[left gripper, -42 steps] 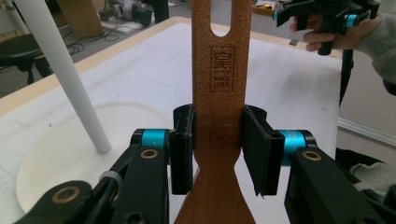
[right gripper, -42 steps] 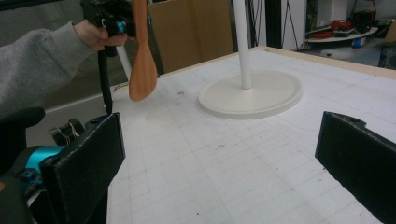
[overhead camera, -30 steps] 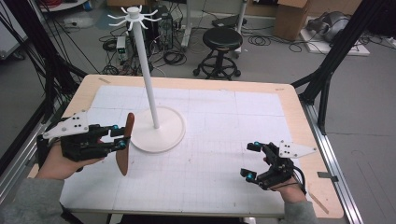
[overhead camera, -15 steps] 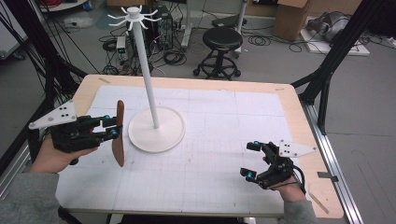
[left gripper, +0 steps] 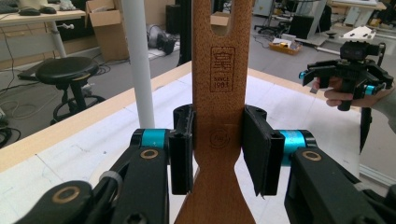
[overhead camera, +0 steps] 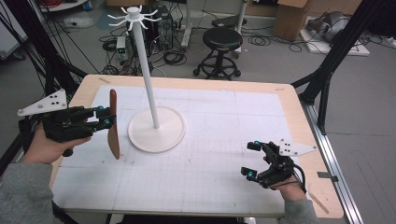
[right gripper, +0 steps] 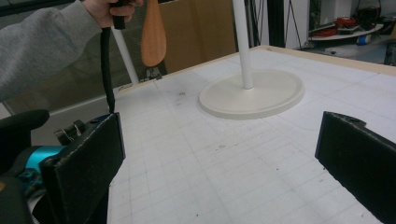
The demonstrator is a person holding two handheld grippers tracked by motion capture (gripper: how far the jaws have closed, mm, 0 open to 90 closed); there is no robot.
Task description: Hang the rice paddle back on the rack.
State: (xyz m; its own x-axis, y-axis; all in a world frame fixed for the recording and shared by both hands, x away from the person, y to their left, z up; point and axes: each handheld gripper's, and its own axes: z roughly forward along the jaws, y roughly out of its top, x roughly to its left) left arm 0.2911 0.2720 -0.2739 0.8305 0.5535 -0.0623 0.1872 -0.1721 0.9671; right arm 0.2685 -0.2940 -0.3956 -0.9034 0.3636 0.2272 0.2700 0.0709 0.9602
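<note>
Wooden and reddish-brown, the spatula [left gripper: 219,116] sits clamped at its narrow neck between the two black pads of my left gripper [overhead camera: 106,117], which is closed tight against both edges of the handle. In the left gripper view a stamped mark and a slot in the handle show above the pads. From the high view the spatula stands nearly upright, blade end down, hanging over the left part of the table [overhead camera: 289,100]; I think the lower tip is clear of the white gridded mat [overhead camera: 210,140], though from above I cannot be sure.

My right gripper [overhead camera: 251,158] rests low near the table's front right, its jaws spread wide with nothing between them; in the right gripper view the two black pads [right gripper: 91,158] frame bare mat.

Just beyond the spatula, to its right, the white stand [overhead camera: 156,128] has its round base flat on the mat, with a thin pole rising to a ring of small hooks at the top. The spatula is near the base but apart from it.

Past the table's far edge, a black stool [overhead camera: 223,39] stands on the floor among cables, with cardboard boxes [overhead camera: 292,18] behind.
</note>
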